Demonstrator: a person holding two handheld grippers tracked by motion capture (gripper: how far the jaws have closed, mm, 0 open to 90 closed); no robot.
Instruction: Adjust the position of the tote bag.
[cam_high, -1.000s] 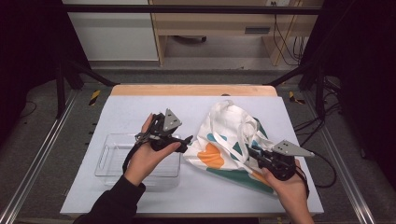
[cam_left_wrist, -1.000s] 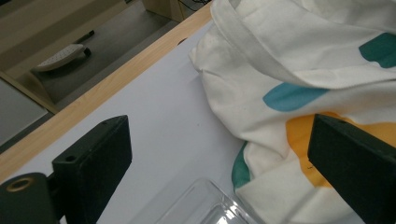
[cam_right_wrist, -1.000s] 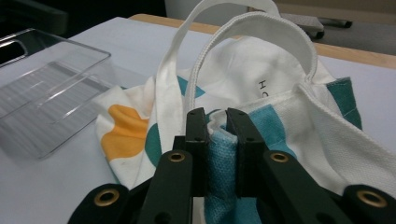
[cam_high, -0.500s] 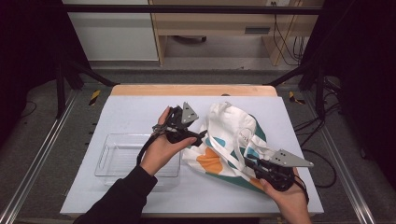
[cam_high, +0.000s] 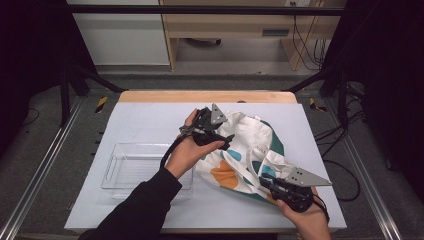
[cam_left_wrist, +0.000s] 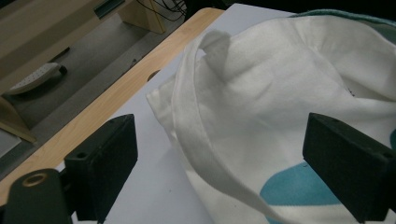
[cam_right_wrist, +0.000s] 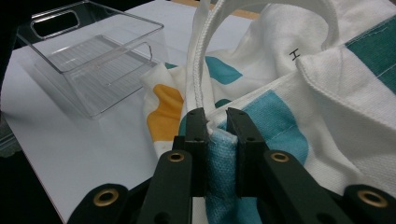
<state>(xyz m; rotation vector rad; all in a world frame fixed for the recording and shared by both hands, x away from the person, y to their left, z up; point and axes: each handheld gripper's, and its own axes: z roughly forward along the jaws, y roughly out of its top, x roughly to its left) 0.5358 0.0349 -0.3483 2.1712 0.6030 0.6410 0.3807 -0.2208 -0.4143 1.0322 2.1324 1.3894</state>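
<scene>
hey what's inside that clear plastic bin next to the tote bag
Nothing: the clear plastic bin shows only its ribbed floor through the walls. The person's left forearm crosses its near right corner and covers that part.

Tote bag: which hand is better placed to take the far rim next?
Left. The left tongs stand open right over the tote bag, its white rim between the jaws in the left gripper view. The right tongs are shut on the near edge, probably best kept there as an anchor.
</scene>
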